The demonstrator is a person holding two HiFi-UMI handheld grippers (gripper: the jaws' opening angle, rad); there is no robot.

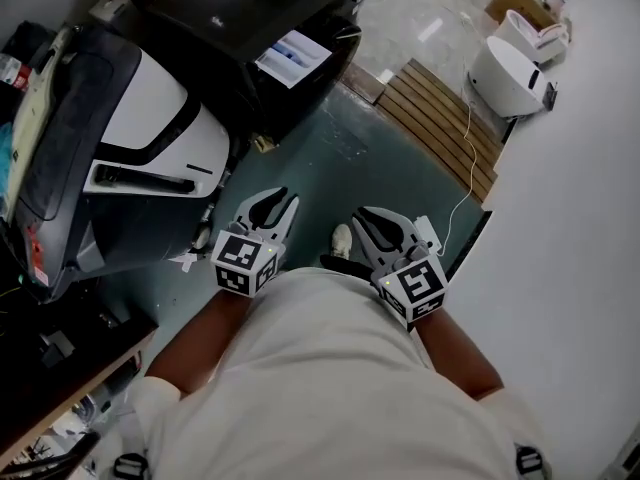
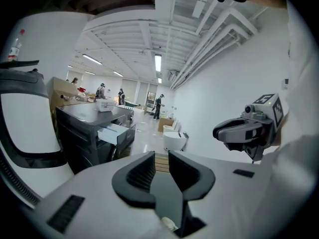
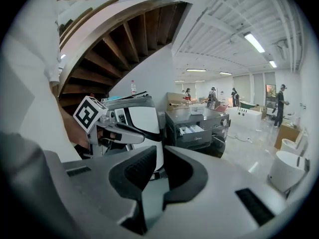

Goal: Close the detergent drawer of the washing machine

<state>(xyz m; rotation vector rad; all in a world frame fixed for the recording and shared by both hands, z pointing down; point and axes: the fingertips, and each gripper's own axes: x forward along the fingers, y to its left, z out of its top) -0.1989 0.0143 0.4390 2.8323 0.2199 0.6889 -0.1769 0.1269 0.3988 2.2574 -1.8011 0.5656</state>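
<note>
The dark washing machine stands at the far side of the floor, its white detergent drawer pulled out towards me. The drawer also shows open in the left gripper view, and as the drawer in the right gripper view. My left gripper and right gripper are held close to the person's body, side by side, well short of the machine. The left gripper has a clear gap between its pads and holds nothing. The right gripper shows a narrower gap, also with nothing in it.
A large black-and-white machine stands close on the left. Wooden slats lie on the floor ahead right, with a white appliance and a cable beyond. The person's shoe is between the grippers. A white wall runs along the right.
</note>
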